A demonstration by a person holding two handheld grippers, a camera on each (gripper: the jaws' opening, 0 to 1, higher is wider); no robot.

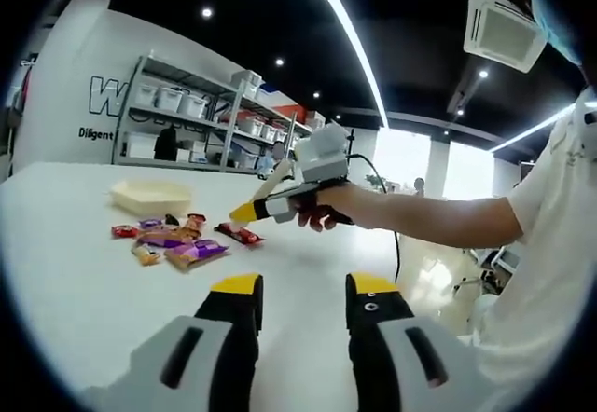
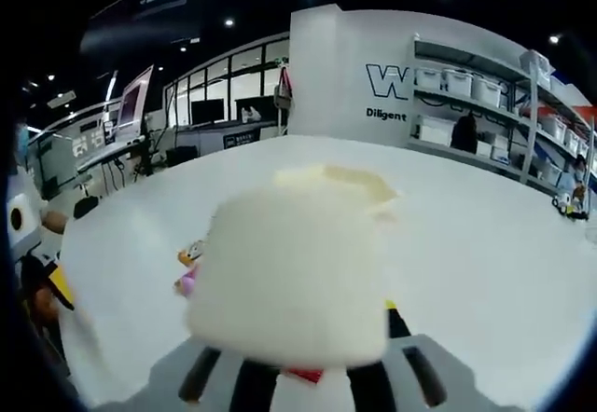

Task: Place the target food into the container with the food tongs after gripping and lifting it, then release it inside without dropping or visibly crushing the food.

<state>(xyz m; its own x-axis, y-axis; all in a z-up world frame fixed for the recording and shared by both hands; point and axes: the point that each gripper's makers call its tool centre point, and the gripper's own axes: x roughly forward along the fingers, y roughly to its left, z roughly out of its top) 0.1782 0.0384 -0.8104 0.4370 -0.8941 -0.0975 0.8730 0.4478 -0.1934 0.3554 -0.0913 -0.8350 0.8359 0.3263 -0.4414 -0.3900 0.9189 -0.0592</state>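
Right now the snack packets (image 1: pixel 173 240) lie in a loose heap on the white table (image 1: pixel 75 281), wrapped in purple, red and orange, some overlapping, one red bar (image 1: pixel 240 234) a little apart on the side nearer my right gripper. Beyond the heap, well apart from it, sits the pale yellow container (image 1: pixel 150 196), shallow and open. In the left gripper view my right gripper (image 1: pixel 244 211) hovers above the table just past that red bar, my hand (image 1: pixel 322 209) wrapped around it, with pale tongs (image 1: pixel 272 181) slanting up from its yellow tip; I cannot tell how far its jaws are apart. In the right gripper view the tongs (image 2: pixel 289 267) stand as a wide cream blur straight across the middle, hiding most of the heap, only a bit of pink and orange wrapper (image 2: pixel 189 265) showing beside them. My left gripper (image 1: pixel 303 293) rides low over the bare table, its black yellow-tipped jaws parted with nothing between them. Shelves with bins (image 1: pixel 191 104) stand along the far wall
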